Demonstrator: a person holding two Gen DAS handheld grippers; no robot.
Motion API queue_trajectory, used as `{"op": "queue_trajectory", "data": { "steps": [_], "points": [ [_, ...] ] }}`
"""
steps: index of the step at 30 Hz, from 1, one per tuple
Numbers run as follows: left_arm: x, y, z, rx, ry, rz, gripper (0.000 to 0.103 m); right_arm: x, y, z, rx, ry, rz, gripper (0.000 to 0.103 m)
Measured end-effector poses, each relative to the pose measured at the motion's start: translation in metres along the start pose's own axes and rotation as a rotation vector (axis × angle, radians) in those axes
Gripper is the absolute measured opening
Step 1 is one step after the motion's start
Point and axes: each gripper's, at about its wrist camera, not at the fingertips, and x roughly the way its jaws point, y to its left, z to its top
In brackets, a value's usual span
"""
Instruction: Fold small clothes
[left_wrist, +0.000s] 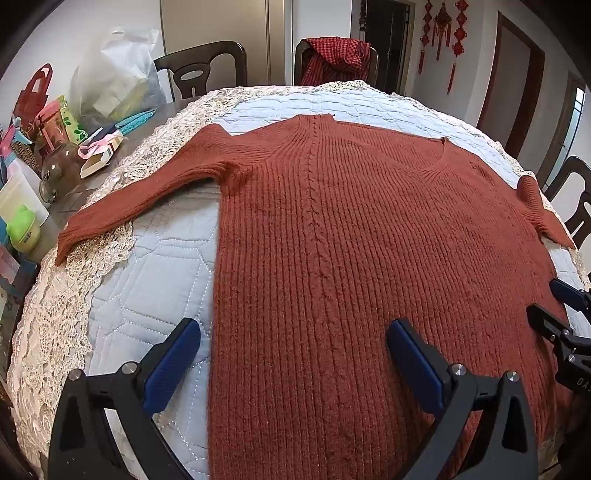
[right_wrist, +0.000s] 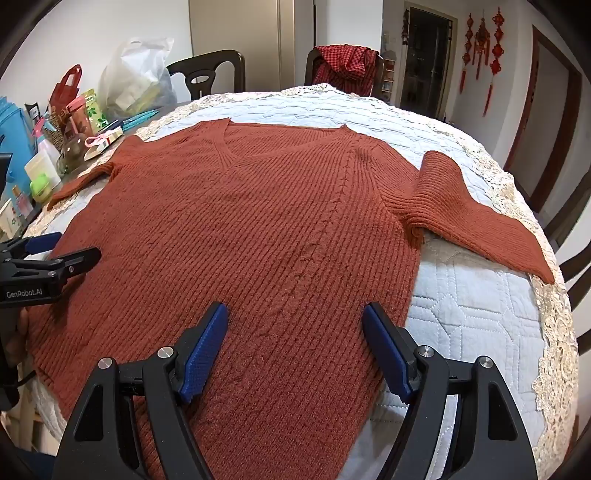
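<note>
Left gripper (left_wrist: 293, 332) hovers low over the sweater's (left_wrist: 351, 240) near-left hem, jaws spread wide, gripping nothing. Right gripper (right_wrist: 295, 315) hangs over the near-right hem, jaws likewise released. Sweater lies flat, front up, sleeves splayed, on a quilted cover (right_wrist: 476, 325) over the bench. Clutter along the left edge: glass jar (left_wrist: 59, 173), plastic bag (left_wrist: 118, 70).
</note>
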Motion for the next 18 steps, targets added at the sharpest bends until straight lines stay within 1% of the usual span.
{"op": "queue_trajectory", "data": {
  "steps": [18],
  "points": [
    [-0.0005,0.0005,0.0011,-0.001,-0.003,0.002,0.103,-0.0002,-0.0001,-0.0004,0.000,-0.001,-0.001,0.076]
  ]
}}
